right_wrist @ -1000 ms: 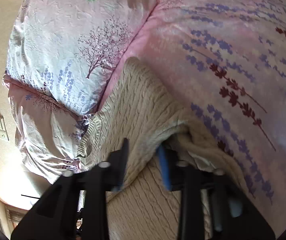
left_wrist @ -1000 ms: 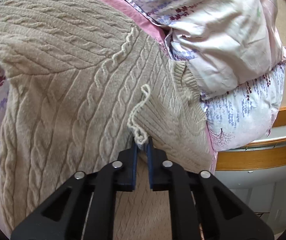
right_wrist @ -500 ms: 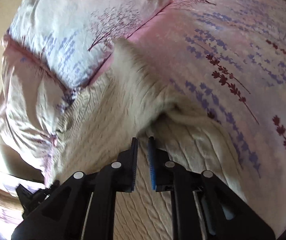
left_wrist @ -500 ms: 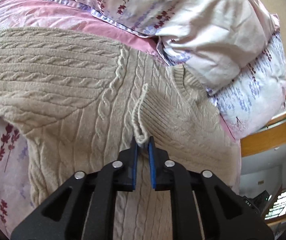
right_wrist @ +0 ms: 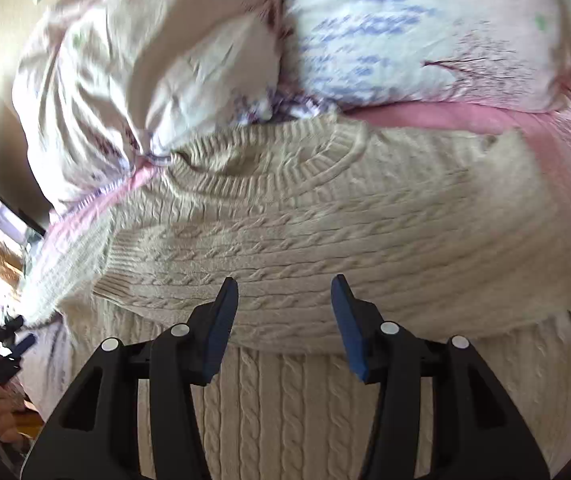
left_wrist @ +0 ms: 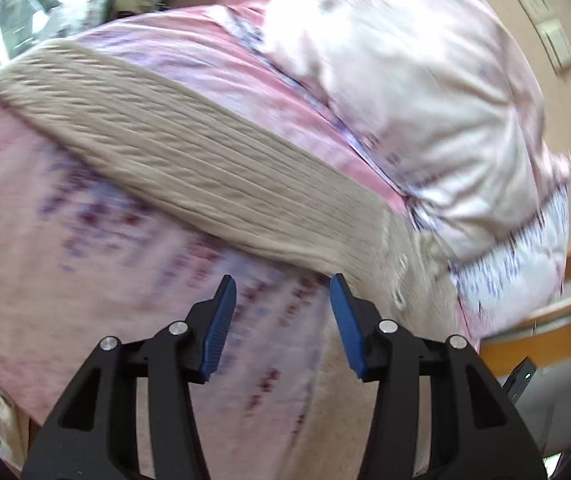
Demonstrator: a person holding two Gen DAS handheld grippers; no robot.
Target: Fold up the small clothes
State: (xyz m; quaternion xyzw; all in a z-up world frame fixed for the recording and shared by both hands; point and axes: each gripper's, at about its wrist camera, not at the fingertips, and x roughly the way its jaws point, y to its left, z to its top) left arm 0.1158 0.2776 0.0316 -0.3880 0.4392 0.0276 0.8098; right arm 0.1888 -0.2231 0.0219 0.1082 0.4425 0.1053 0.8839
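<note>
Left wrist view, blurred by motion: the left gripper point(left_wrist: 281, 292) fills the lower centre of the frame, its jaws opening, the blue pads point(left_wrist: 221, 324) standing apart with nothing pinched between them; only the pink flower-printed bedsheet point(left_wrist: 85, 240) shows through the gap. The beige cable-knit sweater point(left_wrist: 189, 160) crosses the frame as a broad band from the upper left to the right of centre, one sleeve laid out along the sheet, its nearer edge passing just above and to the right of the right-hand pad. A pale printed pillow point(left_wrist: 425, 100) occupies the upper right, touching the far edge of the knit. A wooden bed frame point(left_wrist: 545, 336) appears at the lower right, and wall switches point(left_wrist: 545, 24) at the upper right corner. Right wrist view: the right gripper point(right_wrist: 285, 296) sits at the lower centre, its jaws likewise opening, with no fabric caught between them. The sweater point(right_wrist: 325, 220) lies flat across the middle of the frame, ribbed neckline point(right_wrist: 269, 168) in the upper centre against the pillows point(right_wrist: 405, 32), with a folded layer whose edge runs across just behind the fingertips, over the body of the garment below.
</note>
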